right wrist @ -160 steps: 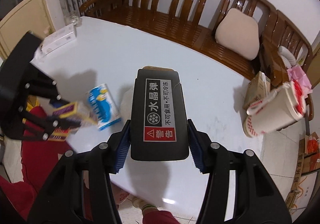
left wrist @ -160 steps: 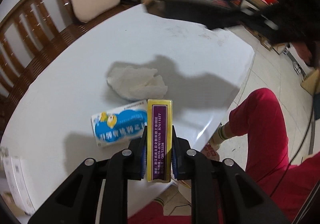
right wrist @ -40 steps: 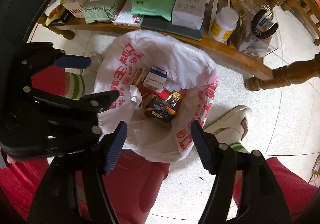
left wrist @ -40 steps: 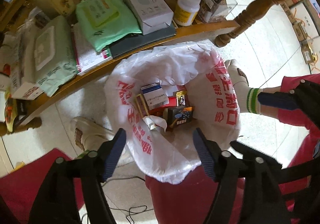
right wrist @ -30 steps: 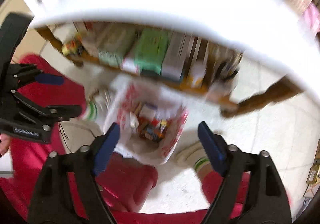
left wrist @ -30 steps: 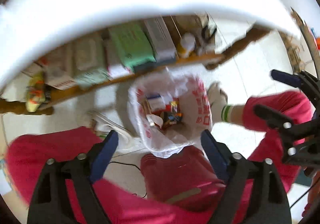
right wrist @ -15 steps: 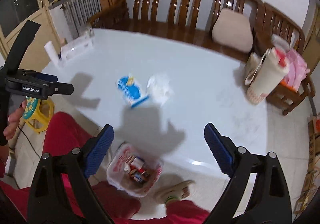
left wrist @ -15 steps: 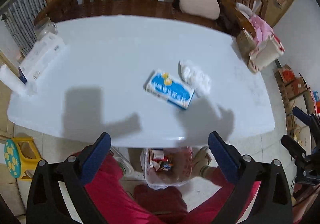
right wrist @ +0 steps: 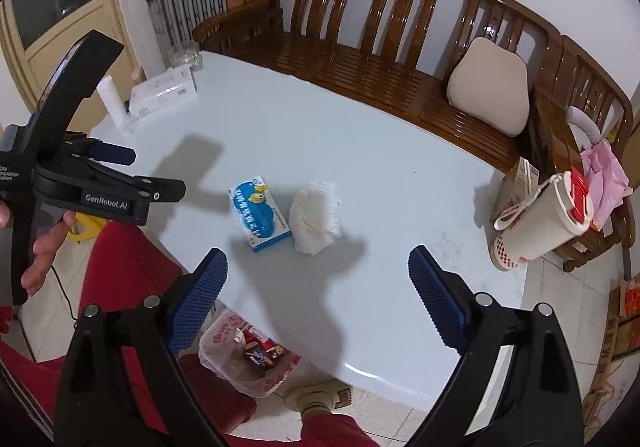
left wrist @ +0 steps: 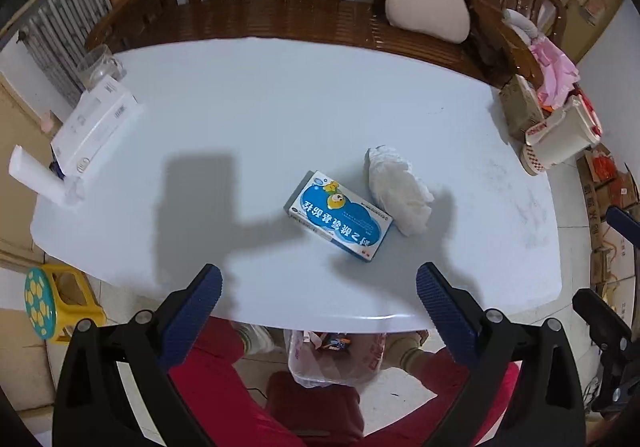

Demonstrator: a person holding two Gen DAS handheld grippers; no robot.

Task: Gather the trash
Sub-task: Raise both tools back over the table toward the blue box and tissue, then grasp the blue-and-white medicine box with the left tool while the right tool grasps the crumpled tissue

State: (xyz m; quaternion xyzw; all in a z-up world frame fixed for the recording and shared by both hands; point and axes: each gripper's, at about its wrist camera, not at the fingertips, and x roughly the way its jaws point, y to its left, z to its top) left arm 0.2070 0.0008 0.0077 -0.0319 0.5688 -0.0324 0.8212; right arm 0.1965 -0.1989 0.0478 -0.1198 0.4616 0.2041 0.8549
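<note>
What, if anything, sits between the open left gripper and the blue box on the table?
Nothing visible does. The left gripper hangs open above the near table edge, and only bare tabletop lies between it and the blue box. The crumpled tissue lies beside the box, on its far right side.

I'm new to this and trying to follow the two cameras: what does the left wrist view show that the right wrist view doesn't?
Only the left wrist view shows the whole yellow stool with its green patterned seat. Only the right wrist view shows the cabinet door, the left gripper seen from outside, and the hand holding it. Both show the white table, the blue box, the crumpled tissue, the trash bag below the table edge, and the wooden bench. Both grippers are open and empty.
</note>
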